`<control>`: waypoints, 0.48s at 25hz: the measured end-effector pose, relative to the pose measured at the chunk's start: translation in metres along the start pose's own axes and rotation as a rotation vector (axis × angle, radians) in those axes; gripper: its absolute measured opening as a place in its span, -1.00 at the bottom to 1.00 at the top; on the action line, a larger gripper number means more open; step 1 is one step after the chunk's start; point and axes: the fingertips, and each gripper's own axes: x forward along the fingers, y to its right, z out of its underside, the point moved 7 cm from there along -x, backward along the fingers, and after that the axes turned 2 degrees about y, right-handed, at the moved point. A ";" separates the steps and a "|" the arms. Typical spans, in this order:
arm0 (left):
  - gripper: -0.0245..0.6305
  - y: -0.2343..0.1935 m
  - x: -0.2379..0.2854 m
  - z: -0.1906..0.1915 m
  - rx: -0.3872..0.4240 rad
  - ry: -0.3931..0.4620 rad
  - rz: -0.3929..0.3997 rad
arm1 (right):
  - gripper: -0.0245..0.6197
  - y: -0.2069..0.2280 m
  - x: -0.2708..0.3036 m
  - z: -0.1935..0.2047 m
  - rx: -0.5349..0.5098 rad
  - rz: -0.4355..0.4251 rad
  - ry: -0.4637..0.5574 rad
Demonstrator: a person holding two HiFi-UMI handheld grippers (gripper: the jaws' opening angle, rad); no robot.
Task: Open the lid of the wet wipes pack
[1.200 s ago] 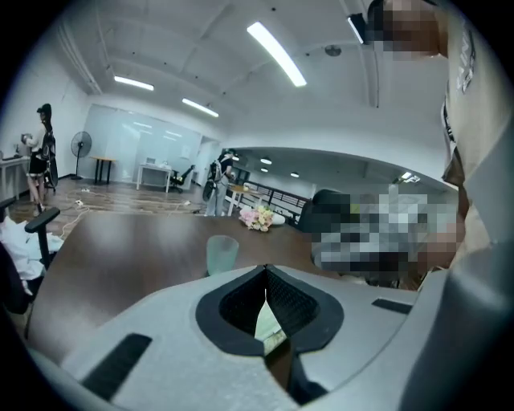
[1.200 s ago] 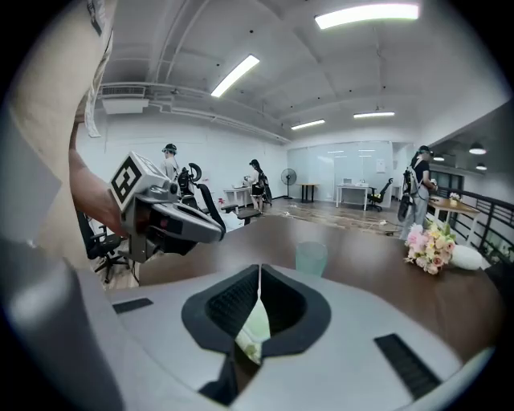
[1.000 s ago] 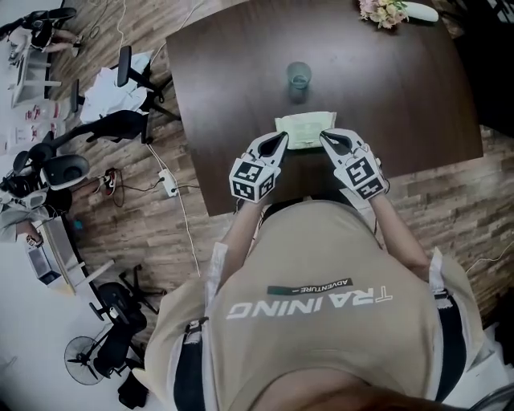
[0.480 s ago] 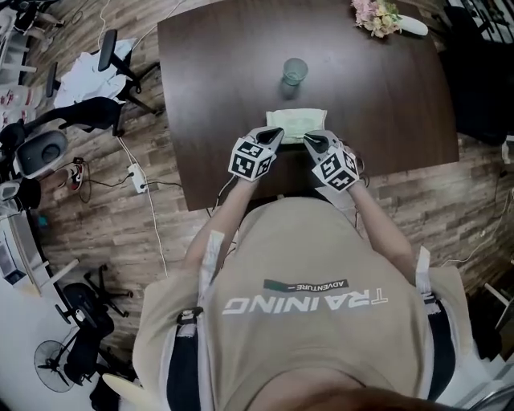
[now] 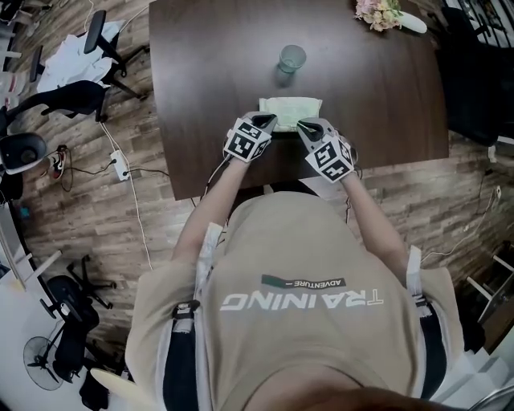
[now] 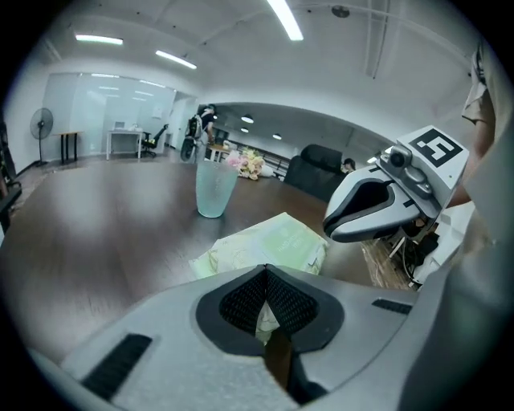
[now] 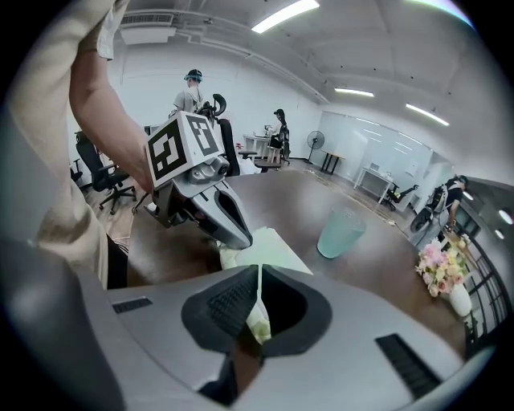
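The pale green wet wipes pack [image 5: 290, 110] lies flat on the dark table [image 5: 201, 88], its lid down. My left gripper [image 5: 262, 125] is shut, its tips at the pack's near left corner. The right gripper [image 5: 307, 127] is also shut, at the near right corner. In the left gripper view the pack [image 6: 269, 241] lies just beyond the closed tips [image 6: 265, 270], with the right gripper [image 6: 385, 201] alongside. The right gripper view shows the pack [image 7: 269, 250] under its closed tips [image 7: 259, 270] and the left gripper [image 7: 201, 197] to the left. Whether either tip pinches the wrapper is unclear.
A translucent green cup [image 5: 291, 58] stands behind the pack; it also shows as a cup [image 6: 215, 189] from the left gripper and a cup [image 7: 341, 231] from the right. Flowers [image 5: 384, 12] sit at the far right corner. Office chairs [image 5: 72, 96] and cables lie on the floor to the left.
Both grippers have moved forward from just short of the pack to its near corners, and they have come closer together. The pack and cup have not moved on the table.
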 end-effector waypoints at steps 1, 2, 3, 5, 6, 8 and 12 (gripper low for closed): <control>-0.90 0.000 0.000 0.001 0.012 -0.003 -0.003 | -0.87 -0.001 0.000 0.002 -0.005 0.000 -0.008; -0.90 0.001 0.000 0.002 0.015 -0.001 -0.007 | -0.87 -0.002 0.001 0.004 -0.015 -0.002 -0.017; -0.90 0.001 0.000 0.003 0.014 0.003 -0.010 | -0.87 -0.004 0.002 0.005 -0.028 -0.006 -0.026; -0.90 0.001 0.000 0.004 0.009 0.006 -0.016 | -0.87 -0.007 0.004 0.007 -0.071 -0.016 -0.046; -0.90 0.001 0.000 0.005 0.007 0.005 -0.018 | -0.87 -0.008 0.006 0.008 -0.098 -0.024 -0.057; -0.90 0.001 0.000 0.004 0.003 0.003 -0.018 | -0.87 -0.011 0.009 0.010 -0.151 -0.037 -0.079; -0.90 0.001 0.000 0.001 0.005 -0.006 -0.012 | -0.87 -0.011 0.014 0.008 -0.227 -0.035 -0.090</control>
